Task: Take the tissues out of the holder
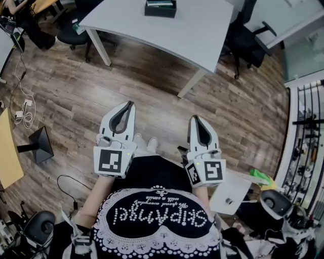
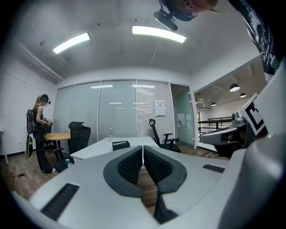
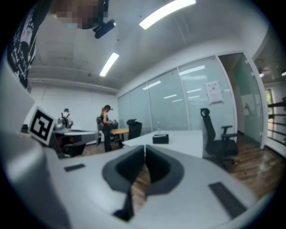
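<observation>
Both tools are empty. Our left gripper [image 1: 130, 103] has its jaws pressed together with nothing between them, and our right gripper [image 1: 194, 118] is closed the same way, tips meeting on nothing. We hold them side by side in front of our body, a little apart, both pointing roughly level across the wooden floor [image 1: 152, 86] toward the white table [image 1: 167, 35]. The tissue holder [image 1: 160, 8], a dark box, stands on that table near its far edge, well away from both grippers; what it holds is too small for us to make out. In each gripper view it shows just above the closed jaw tips. A black office chair [image 1: 246, 39] stands beside the table on our right. Off to our left, a person [image 2: 40, 136] stands at a round wooden table [image 2: 57, 136].
</observation>
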{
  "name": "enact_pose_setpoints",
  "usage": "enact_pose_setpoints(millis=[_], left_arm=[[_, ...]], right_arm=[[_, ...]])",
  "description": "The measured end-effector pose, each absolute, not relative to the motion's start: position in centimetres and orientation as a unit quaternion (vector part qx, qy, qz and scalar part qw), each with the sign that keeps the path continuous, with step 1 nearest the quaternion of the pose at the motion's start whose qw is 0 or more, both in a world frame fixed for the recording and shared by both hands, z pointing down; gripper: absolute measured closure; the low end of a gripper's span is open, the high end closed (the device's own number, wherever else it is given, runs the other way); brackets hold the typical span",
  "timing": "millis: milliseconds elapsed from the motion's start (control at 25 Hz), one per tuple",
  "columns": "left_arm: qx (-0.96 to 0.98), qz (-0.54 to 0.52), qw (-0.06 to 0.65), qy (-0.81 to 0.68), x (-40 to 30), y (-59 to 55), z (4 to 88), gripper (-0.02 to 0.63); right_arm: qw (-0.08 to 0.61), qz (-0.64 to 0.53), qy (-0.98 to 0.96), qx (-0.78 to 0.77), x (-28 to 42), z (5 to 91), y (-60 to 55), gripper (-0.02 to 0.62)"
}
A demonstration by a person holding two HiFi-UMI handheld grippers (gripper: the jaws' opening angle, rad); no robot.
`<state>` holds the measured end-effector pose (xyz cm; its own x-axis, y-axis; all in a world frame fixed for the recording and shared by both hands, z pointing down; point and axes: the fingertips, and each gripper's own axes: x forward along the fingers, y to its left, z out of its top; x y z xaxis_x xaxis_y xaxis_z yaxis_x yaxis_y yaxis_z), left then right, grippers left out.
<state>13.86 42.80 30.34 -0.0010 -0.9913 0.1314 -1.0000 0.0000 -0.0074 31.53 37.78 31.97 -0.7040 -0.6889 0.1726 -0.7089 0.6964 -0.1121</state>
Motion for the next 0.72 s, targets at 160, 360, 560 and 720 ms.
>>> enact_pose_setpoints(millis=[160,360,560,720], left_arm=[[0.695,0.052,0.044,-0.716,14.3,42.8,30.6,0.575],[0.693,0.049,0.050,-0.718,14.6,42.5,30.5,0.575],[0.693,0.047,0.055,-0.717,14.2,41.1,30.5,0.577],[0.692,0.046,0.062,-0.718,13.2,40.0,31.1,0.577]], right_arm=[[0.054,0.094,-0.918,0.382,33.1,32.3,37.3,0.561],[0.050,0.107,-0.916,0.383,33.7,32.6,37.0,0.561],[0.061,0.114,-0.918,0.375,32.9,33.1,35.9,0.561],[0.066,0.120,-0.918,0.371,31.7,33.6,34.6,0.561]])
